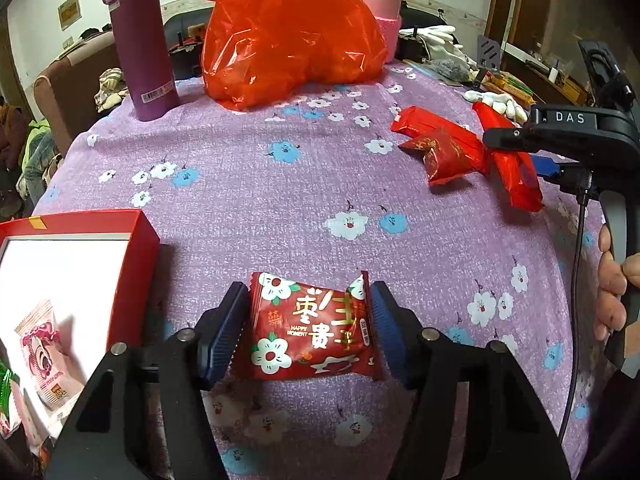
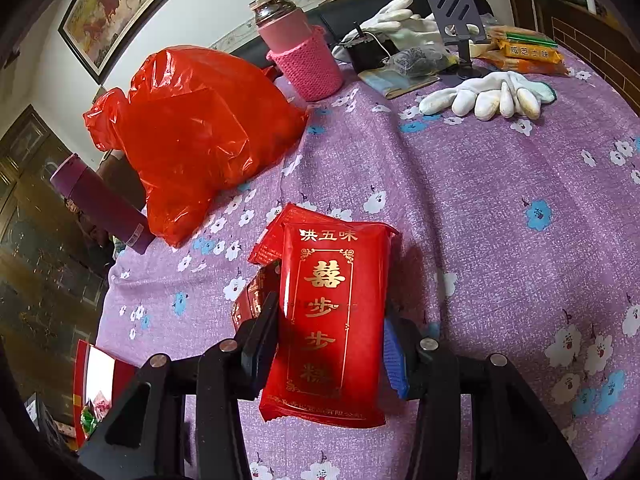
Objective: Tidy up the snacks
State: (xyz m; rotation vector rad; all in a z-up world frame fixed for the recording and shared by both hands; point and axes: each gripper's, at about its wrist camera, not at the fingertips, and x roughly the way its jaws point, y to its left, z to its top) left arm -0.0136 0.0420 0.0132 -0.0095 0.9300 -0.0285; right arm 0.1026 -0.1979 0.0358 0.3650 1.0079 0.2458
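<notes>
My left gripper is shut on a small red flowered snack packet and holds it above the purple flowered tablecloth. An open red box with a white inside sits to its left, holding a pink snack packet. My right gripper is shut on a long red packet with gold characters. More red packets lie under and beside it. In the left wrist view the right gripper sits over the red packets at the right.
A red plastic bag stands at the back middle, with a purple flask to its left and a pink-sleeved bottle to its right. White gloves, a phone stand and biscuit packs lie at the far right.
</notes>
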